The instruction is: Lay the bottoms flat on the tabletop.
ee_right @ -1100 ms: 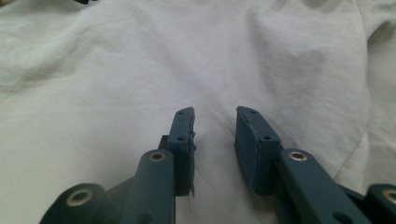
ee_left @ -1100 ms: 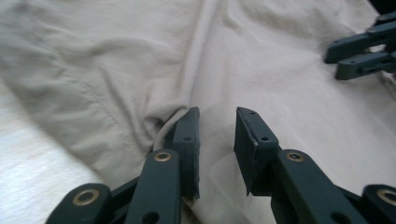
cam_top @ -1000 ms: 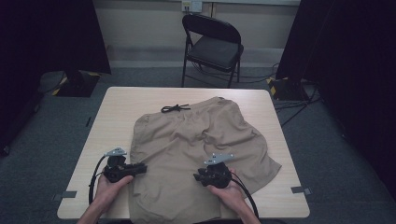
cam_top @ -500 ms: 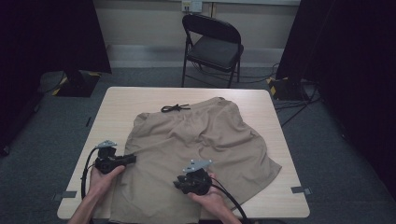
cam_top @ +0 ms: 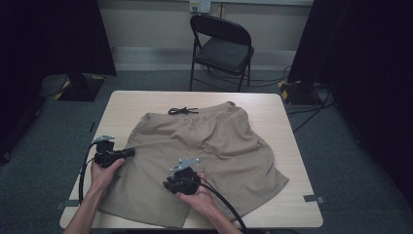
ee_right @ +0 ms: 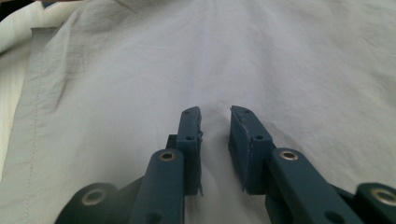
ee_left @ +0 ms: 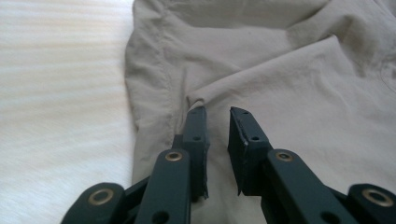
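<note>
A pair of tan shorts (cam_top: 209, 156) lies spread flat on the tabletop (cam_top: 287, 126), covering most of its middle. The waistband end points away from the person, toward the far edge, where the black drawstring (cam_top: 182, 111) lies in a loose bow on the wood just beyond the cloth. The two legs point back toward the person, so the long axis of the shorts runs from the near edge to the far edge, tilted a little so that the near-right leg fans out toward the right corner.

The left gripper (cam_top: 127, 153) sits at the left side of the shorts, level with the tabletop and aimed rightward at the cloth's edge. In the left gripper view its jaws stand a narrow gap apart, with a raised fold of the fabric (ee_left: 196, 99) bunched at the tip of one jaw; whether the pads press on the cloth I cannot tell.

The right gripper (cam_top: 168, 185) rests over the near leg, aimed leftward across it. In the right gripper view its jaws have just been closing and stand a narrow gap apart with a soft ridge of fabric (ee_right: 215, 116) rising between them; a firm pinch cannot be made out.

A folding chair (cam_top: 221, 48) stands beyond the tabletop.
</note>
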`<state>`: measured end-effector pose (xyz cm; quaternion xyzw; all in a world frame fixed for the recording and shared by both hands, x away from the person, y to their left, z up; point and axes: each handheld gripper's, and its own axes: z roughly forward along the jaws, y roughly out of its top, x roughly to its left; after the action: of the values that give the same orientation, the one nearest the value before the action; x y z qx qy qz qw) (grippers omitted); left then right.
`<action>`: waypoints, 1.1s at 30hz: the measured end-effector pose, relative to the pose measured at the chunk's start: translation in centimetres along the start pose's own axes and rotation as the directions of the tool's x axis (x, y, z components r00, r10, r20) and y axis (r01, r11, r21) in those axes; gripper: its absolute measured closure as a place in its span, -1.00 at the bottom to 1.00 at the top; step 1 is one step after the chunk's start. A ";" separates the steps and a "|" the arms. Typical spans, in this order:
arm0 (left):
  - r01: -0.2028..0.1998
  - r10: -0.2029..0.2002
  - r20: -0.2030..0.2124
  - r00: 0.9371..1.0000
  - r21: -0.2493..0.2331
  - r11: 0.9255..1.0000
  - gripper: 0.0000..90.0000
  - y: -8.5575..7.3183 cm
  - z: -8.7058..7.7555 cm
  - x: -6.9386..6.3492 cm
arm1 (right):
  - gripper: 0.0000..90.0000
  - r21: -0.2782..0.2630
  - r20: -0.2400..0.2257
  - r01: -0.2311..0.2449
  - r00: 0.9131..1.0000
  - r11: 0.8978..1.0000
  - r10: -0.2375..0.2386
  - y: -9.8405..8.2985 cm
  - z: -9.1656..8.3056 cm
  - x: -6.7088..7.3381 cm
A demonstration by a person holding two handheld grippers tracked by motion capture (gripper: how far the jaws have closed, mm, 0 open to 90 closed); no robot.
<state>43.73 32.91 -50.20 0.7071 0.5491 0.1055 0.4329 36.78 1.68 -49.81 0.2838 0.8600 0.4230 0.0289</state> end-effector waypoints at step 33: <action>-0.246 0.224 0.367 0.903 0.016 0.969 0.37 -2.4 -2.4 -16.8 | 0.20 -0.062 0.085 -0.125 0.988 0.990 0.130 -7.9 -13.3 -4.0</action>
<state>34.27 19.56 -45.02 0.7884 0.3734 0.0075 0.4888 32.61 -13.68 -47.96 0.3559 0.8258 0.4348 0.0481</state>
